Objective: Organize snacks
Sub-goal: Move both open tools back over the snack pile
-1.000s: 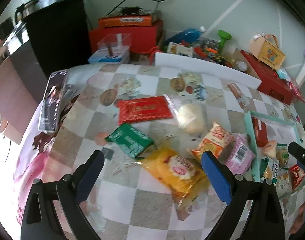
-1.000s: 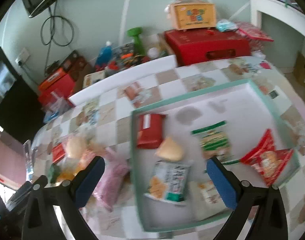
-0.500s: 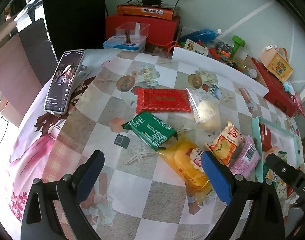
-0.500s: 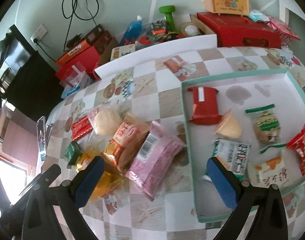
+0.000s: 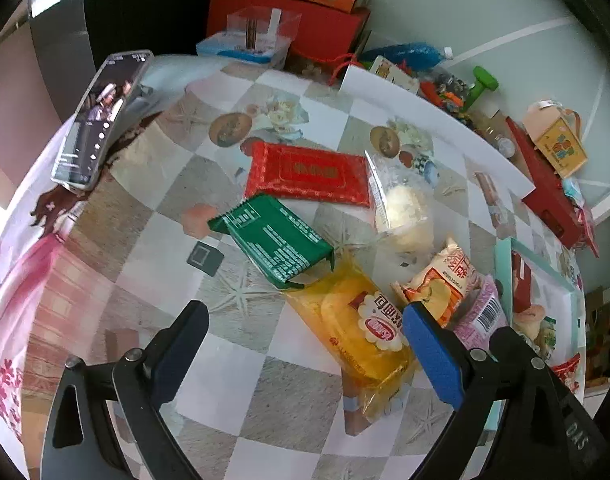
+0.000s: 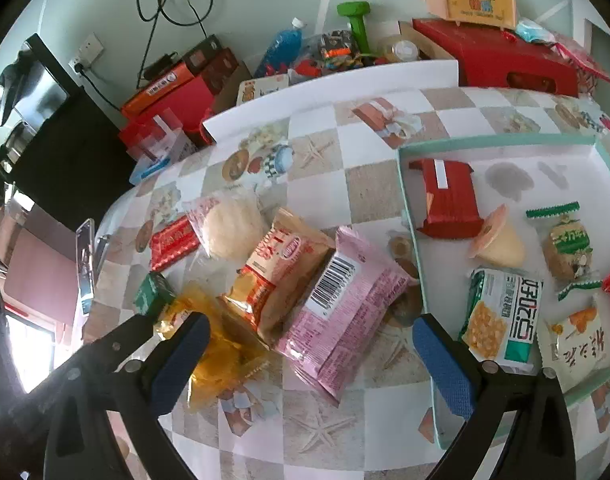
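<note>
Change: both views are brought nearer the loose snacks than a second ago.
Left gripper (image 5: 303,338): held wide open, empty, above the yellow packet (image 5: 357,328).
Right gripper (image 6: 309,346): spread wide, empty, over the pink packet (image 6: 345,300).
Tray (image 6: 501,142): set on the desk (image 6: 369,196), several snacks inside.

Bright daylight; fisheye edges perhaps blurred.

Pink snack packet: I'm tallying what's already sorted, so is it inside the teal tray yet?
No, the pink snack packet lies on the checkered tablecloth just outside the teal tray, beside the orange packet.
</note>
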Demonstrator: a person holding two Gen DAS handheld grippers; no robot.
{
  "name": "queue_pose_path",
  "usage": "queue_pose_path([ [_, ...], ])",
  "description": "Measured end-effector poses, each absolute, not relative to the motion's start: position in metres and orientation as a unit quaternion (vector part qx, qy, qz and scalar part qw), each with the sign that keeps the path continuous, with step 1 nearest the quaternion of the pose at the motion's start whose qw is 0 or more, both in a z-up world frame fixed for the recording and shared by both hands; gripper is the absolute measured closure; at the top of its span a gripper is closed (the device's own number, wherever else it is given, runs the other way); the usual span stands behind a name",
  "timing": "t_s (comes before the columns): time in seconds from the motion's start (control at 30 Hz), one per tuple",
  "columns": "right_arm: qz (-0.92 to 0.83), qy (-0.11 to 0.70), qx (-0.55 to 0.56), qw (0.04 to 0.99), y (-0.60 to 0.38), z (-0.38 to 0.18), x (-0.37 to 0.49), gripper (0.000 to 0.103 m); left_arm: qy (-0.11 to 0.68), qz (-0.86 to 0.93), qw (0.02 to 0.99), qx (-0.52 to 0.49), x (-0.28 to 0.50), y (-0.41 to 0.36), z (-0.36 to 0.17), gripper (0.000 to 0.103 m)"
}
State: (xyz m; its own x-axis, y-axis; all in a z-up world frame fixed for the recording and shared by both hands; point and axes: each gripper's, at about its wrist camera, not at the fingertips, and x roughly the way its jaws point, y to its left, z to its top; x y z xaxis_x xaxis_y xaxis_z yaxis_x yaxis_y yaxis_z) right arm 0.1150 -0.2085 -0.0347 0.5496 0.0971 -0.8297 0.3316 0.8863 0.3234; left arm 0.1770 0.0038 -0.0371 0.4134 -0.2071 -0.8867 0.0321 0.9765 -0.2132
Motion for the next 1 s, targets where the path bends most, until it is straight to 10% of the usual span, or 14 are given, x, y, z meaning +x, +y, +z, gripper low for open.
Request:
queue_pose_path([
  [0.73,-0.073,0.475,0.241,0.843,-0.217,-0.04,0.114,0.001,0.59,-0.069,0.8,-0.087,0.201,-0.006,-0.078,0.005],
  [1.0,-0.063,0.475,0.223,0.849,-0.208,-0.038,0.117,0.015,0.587,-0.049,0.801,-0.107,0.203,0.009,-0.077,0.005],
])
